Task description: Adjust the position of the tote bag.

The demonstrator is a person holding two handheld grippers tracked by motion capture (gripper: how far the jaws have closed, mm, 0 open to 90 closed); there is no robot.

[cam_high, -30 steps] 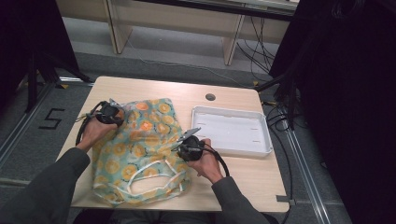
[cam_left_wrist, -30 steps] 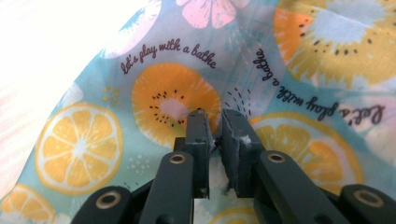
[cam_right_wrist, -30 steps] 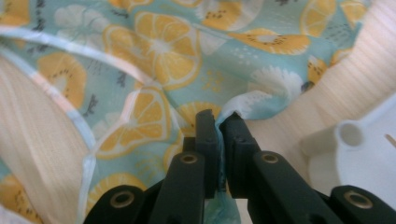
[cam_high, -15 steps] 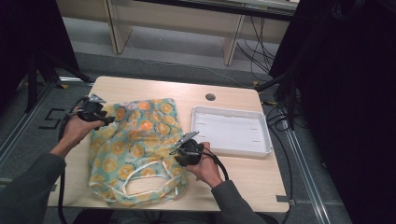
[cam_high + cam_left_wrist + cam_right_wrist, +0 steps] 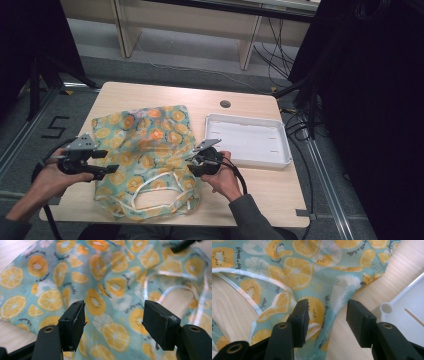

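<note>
The light wooden worktop (image 5: 260, 185) holds the soft blue-green cloth bag with orange fruit prints (image 5: 145, 150), lying flat between both sets of just-opened, empty fingers, left gripper (image 5: 102, 162) and right gripper (image 5: 192, 162), so grab its edges gently.

bag (image 5: 145, 150): teal, orange-slice print | tray (image 5: 247, 159): white | table (image 5: 160, 95): light wood
</note>
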